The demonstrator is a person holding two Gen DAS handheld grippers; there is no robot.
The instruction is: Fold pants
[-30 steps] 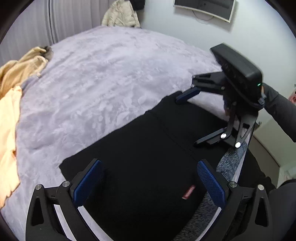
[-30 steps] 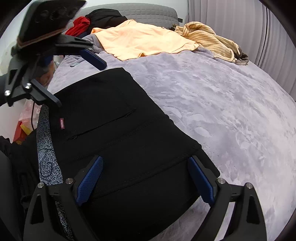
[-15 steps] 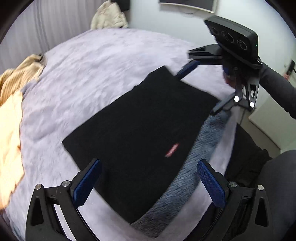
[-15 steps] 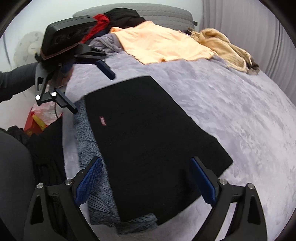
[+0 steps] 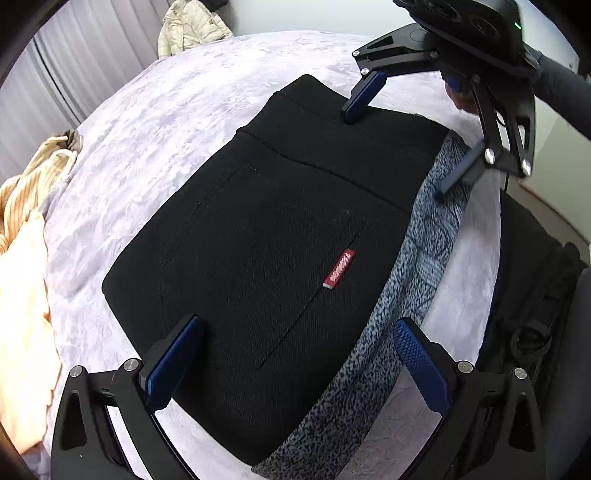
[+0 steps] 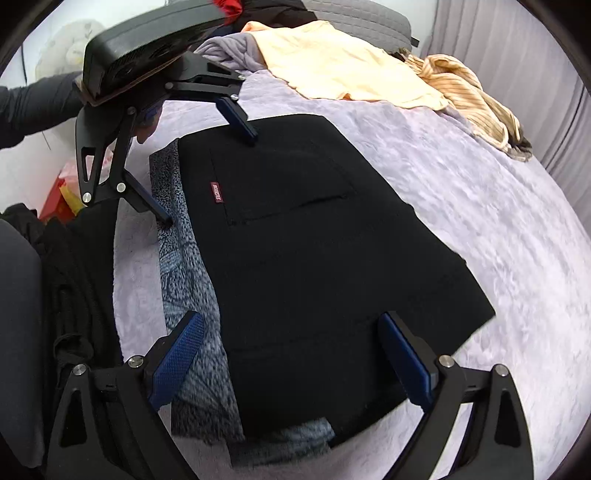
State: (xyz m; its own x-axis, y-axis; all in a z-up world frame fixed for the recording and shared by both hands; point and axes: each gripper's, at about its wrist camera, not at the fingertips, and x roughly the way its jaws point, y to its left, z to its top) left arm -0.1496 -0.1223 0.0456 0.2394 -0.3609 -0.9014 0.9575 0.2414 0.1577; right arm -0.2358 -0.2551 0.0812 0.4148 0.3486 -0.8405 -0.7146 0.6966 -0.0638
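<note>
Folded black pants [image 5: 266,236] with a small red label [image 5: 338,268] lie flat on a lilac blanket [image 5: 155,110]; they also show in the right wrist view [image 6: 325,251]. My left gripper [image 5: 295,365] is open and empty, held above the pants' near edge. My right gripper [image 6: 291,358] is open and empty above the opposite end. Each gripper shows in the other's view: the right gripper [image 5: 406,147] and the left gripper [image 6: 207,173], both with jaws spread, holding nothing.
A speckled grey-blue cloth [image 5: 399,317] lies under the pants along the bed edge. Orange and striped garments [image 6: 369,74] are piled at the bed's far side. Dark clothing [image 6: 74,295] hangs off the near edge. A beige jacket [image 5: 192,26] sits by the wall.
Both grippers have lifted away from the pants and pulled back. The pants now lie flat and folded, seen from higher up.
</note>
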